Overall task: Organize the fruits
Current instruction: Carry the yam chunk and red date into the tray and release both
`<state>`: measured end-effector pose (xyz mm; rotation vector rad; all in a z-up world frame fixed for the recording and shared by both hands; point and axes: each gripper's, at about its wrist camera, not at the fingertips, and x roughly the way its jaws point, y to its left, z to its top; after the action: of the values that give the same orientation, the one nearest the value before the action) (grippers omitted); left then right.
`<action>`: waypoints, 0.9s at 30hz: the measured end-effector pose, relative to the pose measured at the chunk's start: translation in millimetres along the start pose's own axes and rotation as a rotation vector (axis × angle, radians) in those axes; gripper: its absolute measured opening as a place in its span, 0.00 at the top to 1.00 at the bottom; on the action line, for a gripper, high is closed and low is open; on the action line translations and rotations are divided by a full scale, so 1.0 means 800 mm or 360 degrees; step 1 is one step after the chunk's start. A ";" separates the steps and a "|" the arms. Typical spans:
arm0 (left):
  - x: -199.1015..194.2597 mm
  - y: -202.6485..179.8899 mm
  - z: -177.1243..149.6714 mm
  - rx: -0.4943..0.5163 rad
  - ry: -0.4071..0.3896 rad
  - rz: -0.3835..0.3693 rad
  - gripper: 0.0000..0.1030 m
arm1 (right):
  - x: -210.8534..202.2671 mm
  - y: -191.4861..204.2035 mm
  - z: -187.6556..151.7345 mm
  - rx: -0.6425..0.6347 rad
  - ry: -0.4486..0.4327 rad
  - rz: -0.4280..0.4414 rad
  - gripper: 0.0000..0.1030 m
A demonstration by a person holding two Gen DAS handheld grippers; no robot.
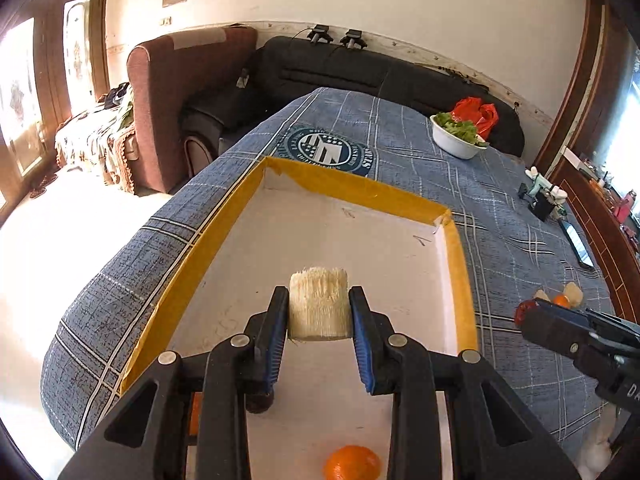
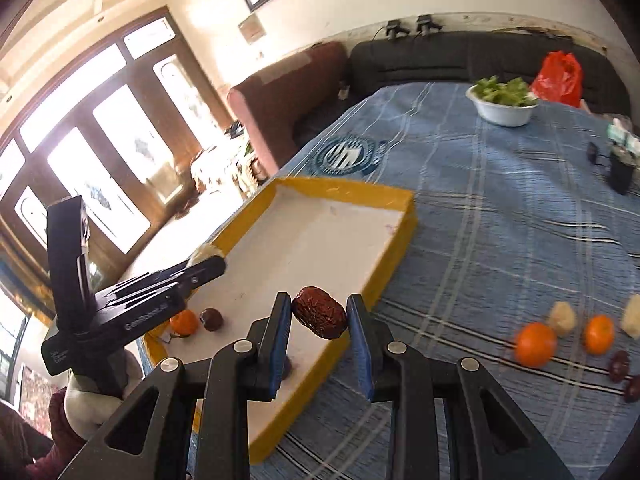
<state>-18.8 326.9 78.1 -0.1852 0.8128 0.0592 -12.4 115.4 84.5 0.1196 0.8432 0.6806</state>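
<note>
Left gripper (image 1: pixel 319 312) pinching a pale, perhaps sugarcane chunk (image 1: pixel 319 304) over the tray (image 1: pixel 360 188), right gripper (image 2: pixel 319 316) clamping a red date (image 2: pixel 319 317)

Only partial, unreadable lettering on the left tongs' (image 2: pixel 208 266) black body and the tablecloth's round emblem (image 1: pixel 326 150).

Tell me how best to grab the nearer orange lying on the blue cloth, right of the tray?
Take the nearer orange across its widest middle, coming straight down from above. It is round and sits alone on the tablecloth, with a pale sugarcane chunk close on its far right, so a top approach with the jaws left-right of it looks safest. The right gripper must first drop its red date.
</note>
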 end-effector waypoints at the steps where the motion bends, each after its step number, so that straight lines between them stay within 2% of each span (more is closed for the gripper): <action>1: 0.005 0.005 -0.001 -0.0013 0.0013 0.0013 0.72 | 0.013 0.009 -0.001 -0.0026 0.0031 0.0007 0.69; 4: 0.020 0.025 -0.003 -0.0068 0.0060 0.0052 0.71 | 0.049 0.033 -0.005 -0.0106 0.0116 -0.0002 0.69; 9: 0.033 0.043 -0.004 -0.0134 0.0114 0.0015 0.71 | 0.099 0.052 -0.012 -0.0194 0.0222 -0.0048 0.69; 16: 0.026 0.042 -0.002 -0.0127 0.0079 0.0002 0.70 | 0.130 0.059 -0.023 -0.0285 0.0270 -0.0139 0.68; 18: 0.022 0.040 -0.004 -0.0127 0.0066 -0.0008 0.58 | 0.130 0.058 -0.022 -0.0304 0.0247 -0.0161 0.65; 20: 0.017 0.039 -0.006 -0.0134 0.0052 -0.0022 0.54 | 0.127 0.057 -0.021 -0.0294 0.0242 -0.0148 0.60; 22: 0.008 0.038 -0.009 -0.0142 0.0047 -0.0035 0.51 | 0.116 0.058 -0.021 -0.0282 0.0213 -0.0137 0.59; 25: -0.010 0.033 -0.014 -0.0150 0.0022 -0.0036 0.39 | 0.093 0.057 -0.018 -0.0263 0.0151 -0.0143 0.58; 27: -0.028 0.025 -0.019 -0.0142 -0.0018 -0.0005 0.26 | 0.071 0.053 -0.018 -0.0238 0.0099 -0.0149 0.52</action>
<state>-47.7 344.4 81.2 -0.2701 0.7990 0.0935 -17.7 180.2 52.9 -0.0759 0.8492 0.6596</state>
